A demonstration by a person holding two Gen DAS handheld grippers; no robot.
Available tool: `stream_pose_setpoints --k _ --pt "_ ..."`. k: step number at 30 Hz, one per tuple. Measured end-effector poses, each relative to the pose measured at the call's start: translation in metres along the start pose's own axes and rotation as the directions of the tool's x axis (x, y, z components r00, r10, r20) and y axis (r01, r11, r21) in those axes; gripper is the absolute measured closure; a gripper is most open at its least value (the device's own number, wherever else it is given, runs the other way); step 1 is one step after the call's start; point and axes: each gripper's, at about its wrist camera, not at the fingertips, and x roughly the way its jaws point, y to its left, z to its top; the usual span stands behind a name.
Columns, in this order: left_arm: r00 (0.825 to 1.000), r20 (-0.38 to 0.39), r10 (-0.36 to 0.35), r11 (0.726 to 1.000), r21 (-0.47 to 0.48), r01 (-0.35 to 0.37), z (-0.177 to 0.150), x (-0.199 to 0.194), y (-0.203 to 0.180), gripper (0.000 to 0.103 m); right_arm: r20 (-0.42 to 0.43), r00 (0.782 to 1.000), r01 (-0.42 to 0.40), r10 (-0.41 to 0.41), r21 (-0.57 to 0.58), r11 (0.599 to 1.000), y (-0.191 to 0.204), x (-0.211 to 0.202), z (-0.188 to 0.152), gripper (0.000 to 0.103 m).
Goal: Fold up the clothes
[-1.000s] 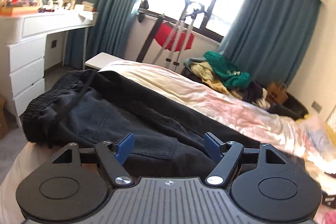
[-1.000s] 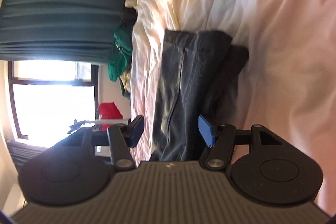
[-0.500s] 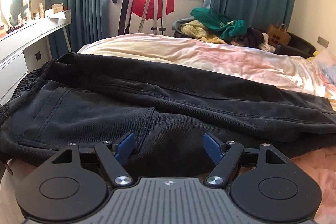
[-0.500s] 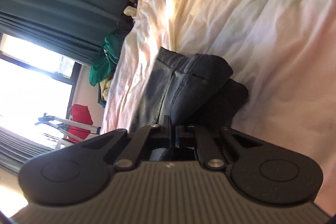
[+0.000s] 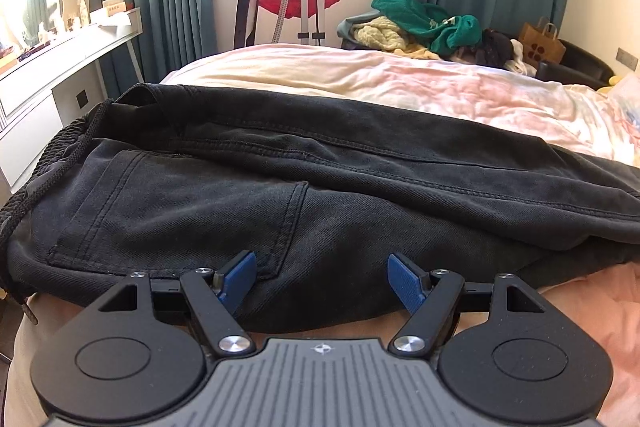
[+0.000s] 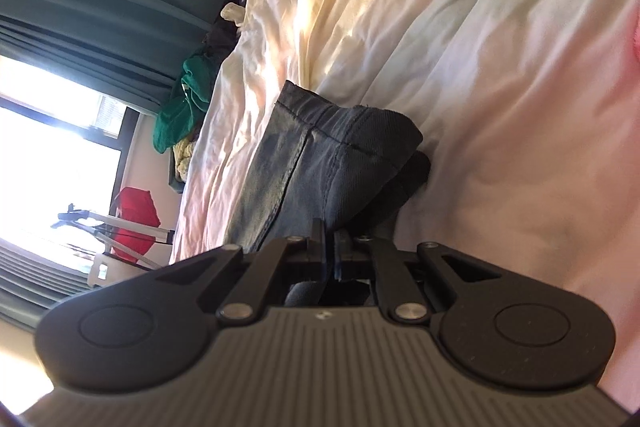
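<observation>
The bed [image 5: 400, 83] with its pale pink and cream cover fills both views, and on it lie the trousers [image 5: 280, 187], dark and of a denim-like cloth, stretched lengthwise along the near edge of the bed. In the left wrist view the waist end is at the left, with a back pocket facing up, and one leg seems to lie over the other, so I judge that the first fold, leg on leg, is already made. The trousers are not yet shortened: the legs run out full length toward the right of this view. In the right wrist view the leg ends [image 6: 348, 163] rest on the cover. The right gripper [image 6: 329, 247] is closed on the cloth near the hems, and dark fabric shows just behind its jaws. The left gripper [image 5: 320, 283] stands open just over the seat of the trousers, beside the pocket, and its blue pads [image 5: 404, 283] hold nothing. My judgement is that the task is about halfway for this garment: what is left is to bring the hem end over toward the waist, perhaps once more, and to smooth it. A pile of other clothes [image 5: 420, 27] lies beyond the bed, near the window; whether these also belong to the task I cannot tell.
</observation>
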Motion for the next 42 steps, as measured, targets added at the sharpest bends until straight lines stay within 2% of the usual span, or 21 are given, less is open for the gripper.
stream_pose_setpoints --k 4,6,7,8,9,10,11,13,16,19,22,25,27,31,34,37,39,42 --pt "1.0 -0.009 -0.004 1.0 -0.004 0.004 -0.001 -0.002 0.002 0.028 -0.028 0.999 -0.026 0.029 0.109 0.994 -0.006 -0.009 -0.007 0.093" --pt "1.0 -0.013 -0.013 1.0 -0.011 0.013 -0.002 -0.003 0.004 0.028 -0.05 0.998 -0.015 0.023 0.154 0.988 -0.007 -0.011 -0.011 0.085" --pt "1.0 -0.015 -0.02 1.0 -0.015 0.02 -0.002 -0.004 0.005 0.028 -0.058 0.998 -0.013 0.023 0.169 0.986 -0.007 -0.012 -0.014 0.072" --pt "0.999 -0.014 -0.029 0.999 -0.02 0.029 -0.003 -0.006 0.005 0.028 -0.069 0.997 -0.024 0.038 0.183 0.983 -0.005 -0.01 -0.018 0.053" --pt "0.999 -0.014 -0.044 0.999 -0.029 0.044 -0.002 -0.007 0.007 0.028 -0.083 0.995 -0.043 0.06 0.195 0.98 -0.003 -0.008 -0.021 0.043" --pt "0.997 -0.016 -0.074 0.996 -0.048 0.073 -0.002 -0.007 0.009 0.027 -0.103 0.992 -0.055 0.075 0.189 0.98 0.0 -0.004 -0.024 0.026" --pt "0.994 -0.018 -0.106 0.992 -0.073 0.105 -0.001 -0.008 0.013 0.026 -0.129 0.988 -0.062 0.084 0.169 0.984 0.004 0.002 -0.026 0.024" --pt "0.991 -0.015 -0.136 0.985 -0.113 0.133 0.001 -0.008 0.019 0.026 -0.168 0.982 -0.066 0.089 0.138 0.988 0.011 0.014 -0.031 0.024" --pt "0.989 -0.009 -0.15 0.978 -0.147 0.147 0.001 -0.009 0.026 0.025 -0.177 0.983 -0.02 0.045 0.139 0.99 0.012 0.031 -0.035 0.024" --pt "0.99 -0.018 -0.138 0.976 -0.172 0.133 0.001 -0.007 0.031 0.025 -0.18 0.984 0.023 0.016 0.213 0.977 -0.001 0.051 -0.034 0.024" --pt "0.991 -0.021 -0.129 0.973 -0.195 0.122 0.001 -0.006 0.034 0.025 -0.16 0.987 0.019 0.023 0.251 0.968 -0.007 0.061 -0.032 0.023" --pt "0.993 -0.019 -0.115 0.973 -0.205 0.108 0.001 -0.005 0.034 0.025 -0.11 0.992 -0.043 0.069 0.222 0.974 -0.002 0.06 -0.028 0.024" --pt "0.994 -0.022 -0.103 0.974 -0.205 0.096 0.001 -0.004 0.033 0.026 -0.053 0.989 -0.123 0.136 0.196 0.973 0.005 0.051 -0.024 0.024" --pt "0.996 -0.023 -0.087 0.978 -0.193 0.081 0.001 -0.003 0.028 0.025 0.01 0.961 -0.275 0.277 0.155 0.949 0.017 0.04 -0.018 0.024" --pt "0.996 -0.017 -0.082 0.981 -0.179 0.078 0.001 -0.003 0.024 0.025 0.037 0.955 -0.296 0.294 0.123 0.947 0.021 0.032 -0.018 0.024" --pt "0.997 -0.014 -0.078 0.982 -0.175 0.075 0.001 -0.003 0.022 0.025 0.053 0.96 -0.28 0.275 0.136 0.95 0.019 0.027 -0.016 0.024" --pt "0.997 -0.015 -0.076 0.982 -0.174 0.072 0.001 -0.003 0.021 0.025 0.055 0.973 -0.23 0.224 0.177 0.957 0.011 0.027 -0.015 0.024" --pt "0.997 -0.015 -0.076 0.981 -0.18 0.072 0.0 -0.004 0.021 0.025 0.006 0.989 -0.143 0.145 0.214 0.966 0.003 0.032 -0.012 0.024"
